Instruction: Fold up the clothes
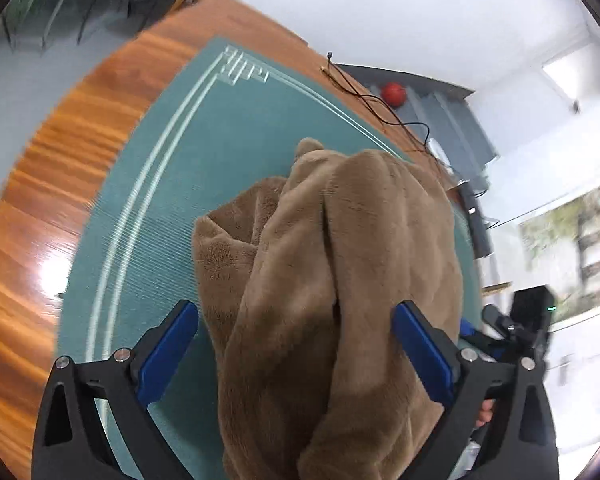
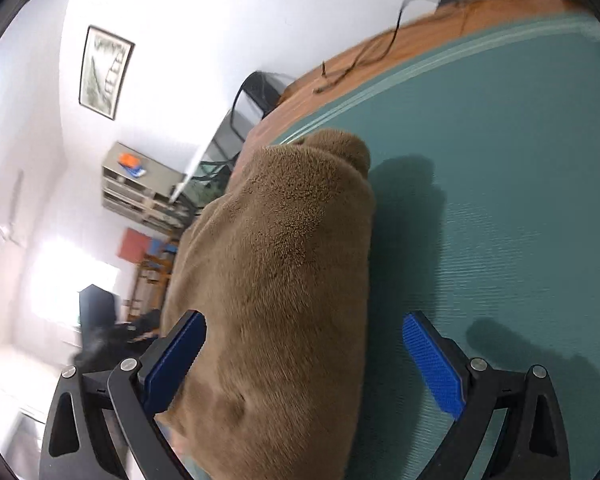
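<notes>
Left wrist view: brown fleece garment [image 1: 332,280], bunched on the teal mat [image 1: 188,168] over the wooden table [image 1: 60,152] and running between the released, wide-apart blue pads of the left gripper [image 1: 294,348], lower end cut off by the frame; table edge blurred, right gripper [image 1: 512,332] partly hidden behind the fabric. Right wrist view: the same garment [image 2: 276,272] covers the mat's [image 2: 500,184] left part, right gripper [image 2: 304,360] spread open, left pad [image 2: 176,356] at the fleece, contact uncertain; background shelf unit [image 2: 144,188] holds indistinct orange and blue items.
</notes>
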The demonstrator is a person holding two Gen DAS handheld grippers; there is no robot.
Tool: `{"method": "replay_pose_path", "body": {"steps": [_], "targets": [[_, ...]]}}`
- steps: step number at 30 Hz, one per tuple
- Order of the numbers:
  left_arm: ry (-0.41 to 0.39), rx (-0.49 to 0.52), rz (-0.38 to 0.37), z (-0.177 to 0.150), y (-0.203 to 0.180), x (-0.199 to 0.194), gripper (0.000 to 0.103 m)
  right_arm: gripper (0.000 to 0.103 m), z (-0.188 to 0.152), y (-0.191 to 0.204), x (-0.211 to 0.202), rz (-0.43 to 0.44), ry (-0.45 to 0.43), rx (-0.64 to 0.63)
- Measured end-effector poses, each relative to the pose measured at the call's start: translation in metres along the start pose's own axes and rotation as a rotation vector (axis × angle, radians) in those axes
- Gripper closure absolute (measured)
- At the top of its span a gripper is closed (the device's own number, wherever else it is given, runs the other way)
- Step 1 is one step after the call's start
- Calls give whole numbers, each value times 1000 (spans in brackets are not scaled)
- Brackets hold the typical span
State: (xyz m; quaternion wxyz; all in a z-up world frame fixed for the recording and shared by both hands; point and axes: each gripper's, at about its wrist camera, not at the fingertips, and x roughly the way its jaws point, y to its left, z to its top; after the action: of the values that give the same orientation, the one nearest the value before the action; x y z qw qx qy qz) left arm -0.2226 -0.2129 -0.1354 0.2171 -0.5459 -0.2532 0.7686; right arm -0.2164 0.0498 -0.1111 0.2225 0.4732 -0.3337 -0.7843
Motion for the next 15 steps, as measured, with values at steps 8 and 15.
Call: {"method": "replay_pose_path", "body": {"steps": [8,15], "targets": [[-21,-34,-2,7,13,24,1,3,-2,-18,28,52,84,100],[24,-151,-216,11,35,38,1,2,4,-18,40,111,125,98]]}}
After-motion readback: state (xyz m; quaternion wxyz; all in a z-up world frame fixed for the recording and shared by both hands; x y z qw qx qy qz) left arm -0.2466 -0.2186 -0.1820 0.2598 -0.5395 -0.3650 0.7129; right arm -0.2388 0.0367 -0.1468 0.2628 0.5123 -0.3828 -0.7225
